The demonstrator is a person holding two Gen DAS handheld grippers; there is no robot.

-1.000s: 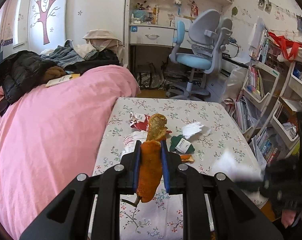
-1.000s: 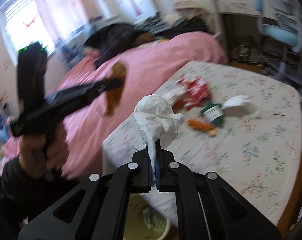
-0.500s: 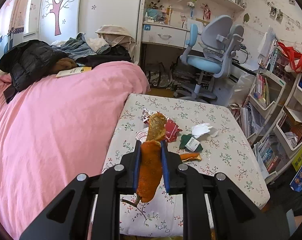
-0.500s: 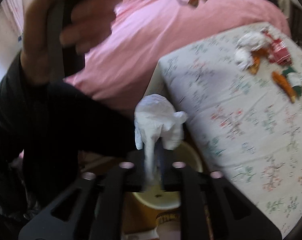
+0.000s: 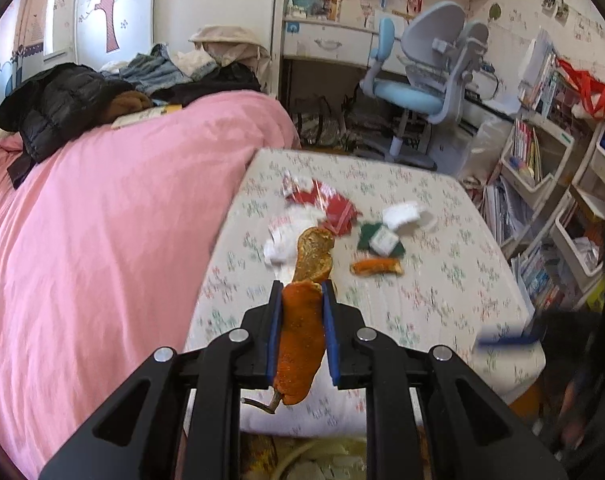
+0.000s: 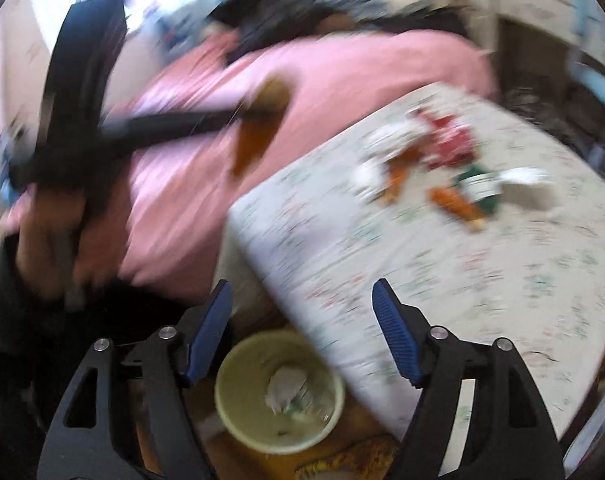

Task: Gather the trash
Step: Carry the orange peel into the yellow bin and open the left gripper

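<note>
On my left, the left gripper (image 5: 301, 330) stays clamped on the orange peel (image 5: 300, 344), just as it was a second ago; the strip stands upright between the blue pads (image 5: 273, 336), its bright pebbled skin facing me and a browner, drier curl poking out above the tips. The view has tipped down a little, so a pale rim of the bin (image 5: 298, 450) now shows under the table's near edge; I judge the peel is nearly over its drop.

Across the floral tablecloth (image 5: 442, 292) the rest waits: a crinkled red wrapper (image 5: 334, 208), a dark green packet with a white label (image 5: 380, 238), a second orange peel piece (image 5: 376, 267) and crumpled white paper (image 5: 406, 216) (all soft, light, easily pinched stuff).

On my right the change is bigger; the right gripper (image 6: 302, 328), which pinched a white tissue a second ago, is opening its jaws with nothing between them, and the crumpled tissue (image 6: 288, 386) now lies in the round, pale yellow-green bin (image 6: 238, 412) directly below, beside the table corner. That item is collected, so this hand is free for another piece; the frame is heavily smeared, so finer detail I cannot give.
</note>
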